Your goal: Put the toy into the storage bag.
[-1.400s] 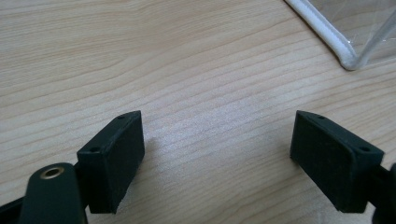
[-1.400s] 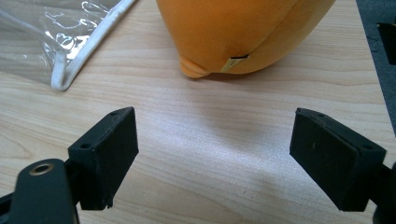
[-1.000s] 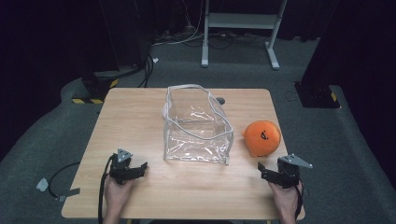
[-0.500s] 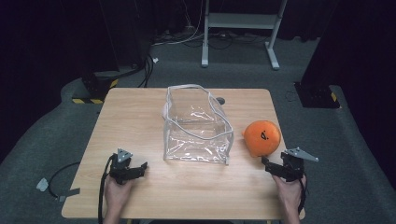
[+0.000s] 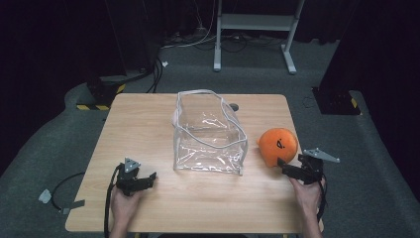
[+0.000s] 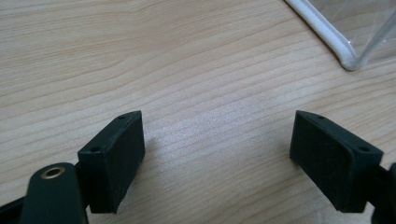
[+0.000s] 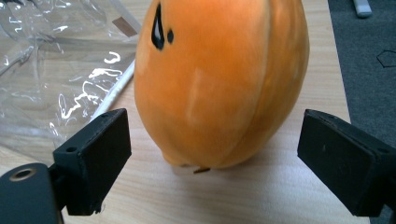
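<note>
Plush (image 5: 278, 146), orange and round, is sitting on the table (image 5: 148, 124) just right of the clear bag (image 5: 208, 134), which is standing at the table's middle. From above, the right gripper (image 5: 286, 166) is pointing at the plush from the near side, close to it. Its own view is showing more: the plush (image 7: 219, 79) is standing beyond the tips, a black mark high on it, and the jaws have just been opening and are standing wide with nothing between the pads. The left gripper (image 5: 148, 178) is lying near and left of the bag; its view is showing jaws spread wide over bare wood, holding nothing, with the bag's white-edged corner (image 6: 345, 56) at upper right.
</note>
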Demonstrator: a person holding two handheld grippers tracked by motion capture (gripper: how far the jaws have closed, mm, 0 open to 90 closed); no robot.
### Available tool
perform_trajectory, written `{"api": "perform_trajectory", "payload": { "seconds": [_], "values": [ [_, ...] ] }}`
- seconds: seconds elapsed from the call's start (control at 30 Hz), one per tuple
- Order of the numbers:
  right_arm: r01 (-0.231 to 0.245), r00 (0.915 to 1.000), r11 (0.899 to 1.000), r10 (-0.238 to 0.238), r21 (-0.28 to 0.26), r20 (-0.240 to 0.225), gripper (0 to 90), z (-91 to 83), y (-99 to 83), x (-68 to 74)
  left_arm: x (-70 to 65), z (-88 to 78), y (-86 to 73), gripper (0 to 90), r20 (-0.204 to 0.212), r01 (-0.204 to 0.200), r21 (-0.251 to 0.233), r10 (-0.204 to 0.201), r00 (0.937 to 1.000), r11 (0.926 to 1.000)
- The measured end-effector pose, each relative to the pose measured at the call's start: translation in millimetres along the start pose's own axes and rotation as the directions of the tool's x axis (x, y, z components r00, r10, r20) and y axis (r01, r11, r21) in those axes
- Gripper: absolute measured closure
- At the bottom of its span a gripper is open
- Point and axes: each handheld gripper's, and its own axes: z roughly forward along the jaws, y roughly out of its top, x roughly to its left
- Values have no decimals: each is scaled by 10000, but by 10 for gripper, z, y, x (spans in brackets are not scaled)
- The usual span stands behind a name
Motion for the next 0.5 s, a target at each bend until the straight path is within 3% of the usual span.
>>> {"api": "perform_trajectory", "payload": {
  "seconds": [0.5],
  "values": [
    [-114, 9999, 9997, 114, -193, 21, 67, 85, 203, -48, 3, 0, 1, 180, 11, -40, 2, 40, 10000, 10000]
  ]
}}
